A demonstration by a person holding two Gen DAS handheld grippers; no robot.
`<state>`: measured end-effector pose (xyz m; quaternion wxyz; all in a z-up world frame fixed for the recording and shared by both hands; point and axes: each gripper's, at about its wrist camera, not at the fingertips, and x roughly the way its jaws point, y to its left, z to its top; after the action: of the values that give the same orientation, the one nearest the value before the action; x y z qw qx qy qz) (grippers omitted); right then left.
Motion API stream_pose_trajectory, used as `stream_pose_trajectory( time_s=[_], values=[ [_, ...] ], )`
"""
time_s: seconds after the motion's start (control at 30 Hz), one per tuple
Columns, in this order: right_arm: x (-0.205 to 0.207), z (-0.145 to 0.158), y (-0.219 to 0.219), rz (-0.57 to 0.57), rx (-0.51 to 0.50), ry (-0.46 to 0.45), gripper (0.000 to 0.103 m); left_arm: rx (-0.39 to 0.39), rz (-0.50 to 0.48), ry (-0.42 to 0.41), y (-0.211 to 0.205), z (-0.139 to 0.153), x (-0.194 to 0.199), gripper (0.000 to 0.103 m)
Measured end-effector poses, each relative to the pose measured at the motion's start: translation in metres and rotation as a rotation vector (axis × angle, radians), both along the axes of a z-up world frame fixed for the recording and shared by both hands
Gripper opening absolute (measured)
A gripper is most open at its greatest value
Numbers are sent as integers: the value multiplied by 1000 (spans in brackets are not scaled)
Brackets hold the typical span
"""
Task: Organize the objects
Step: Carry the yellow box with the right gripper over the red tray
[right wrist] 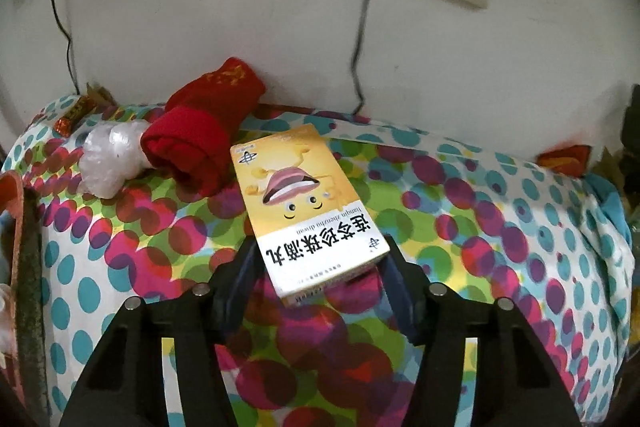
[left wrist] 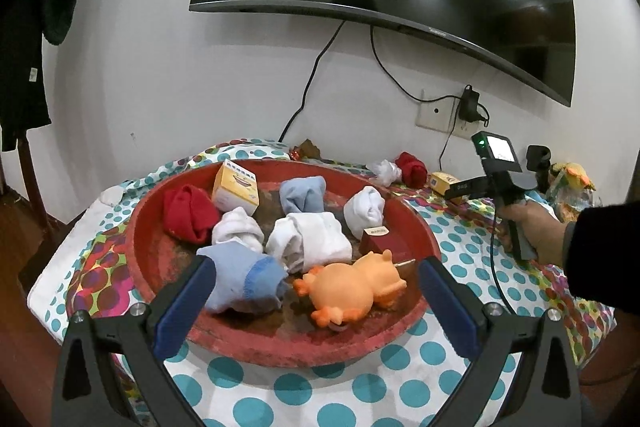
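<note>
Pinched between the fingers of my right gripper point(right wrist: 320, 263) is the near end of a yellow medicine box point(right wrist: 304, 203), its printed face up; the box slants away from me and a little to the left over the dotted tablecloth point(right wrist: 460, 227), though whether its far end touches the cloth I cannot tell. Just beyond its far left corner lies a red rolled sock point(right wrist: 196, 143), with a crumpled clear plastic wad point(right wrist: 110, 159) touching that sock's left side. My left gripper point(left wrist: 316, 291) hangs with fingers spread wide and holding nothing, above the near rim of the red tray point(left wrist: 280, 343). Between those fingers lie a light blue sock point(left wrist: 244, 275) and an orange rubber toy point(left wrist: 352, 287).
</note>
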<state>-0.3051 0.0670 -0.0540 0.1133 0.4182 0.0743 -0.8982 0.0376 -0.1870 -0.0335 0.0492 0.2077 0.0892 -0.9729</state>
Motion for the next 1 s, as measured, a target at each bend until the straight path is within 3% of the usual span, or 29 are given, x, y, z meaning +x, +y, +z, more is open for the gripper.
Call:
stream_pose_trajectory(
  time_s=[0.17, 0.53, 0.77, 1.0],
  values=[
    [19, 13, 19, -14, -13, 23, 55, 1, -20, 9, 7, 2, 3, 103],
    [42, 32, 81, -208, 29, 58, 55, -62, -38, 24, 25, 8, 9, 103],
    [72, 58, 79, -231, 43, 101, 55, -96, -18, 13, 31, 12, 14, 103],
    [105, 91, 45, -189, 15, 143, 55, -117, -2, 25, 35, 19, 25, 103]
  ],
)
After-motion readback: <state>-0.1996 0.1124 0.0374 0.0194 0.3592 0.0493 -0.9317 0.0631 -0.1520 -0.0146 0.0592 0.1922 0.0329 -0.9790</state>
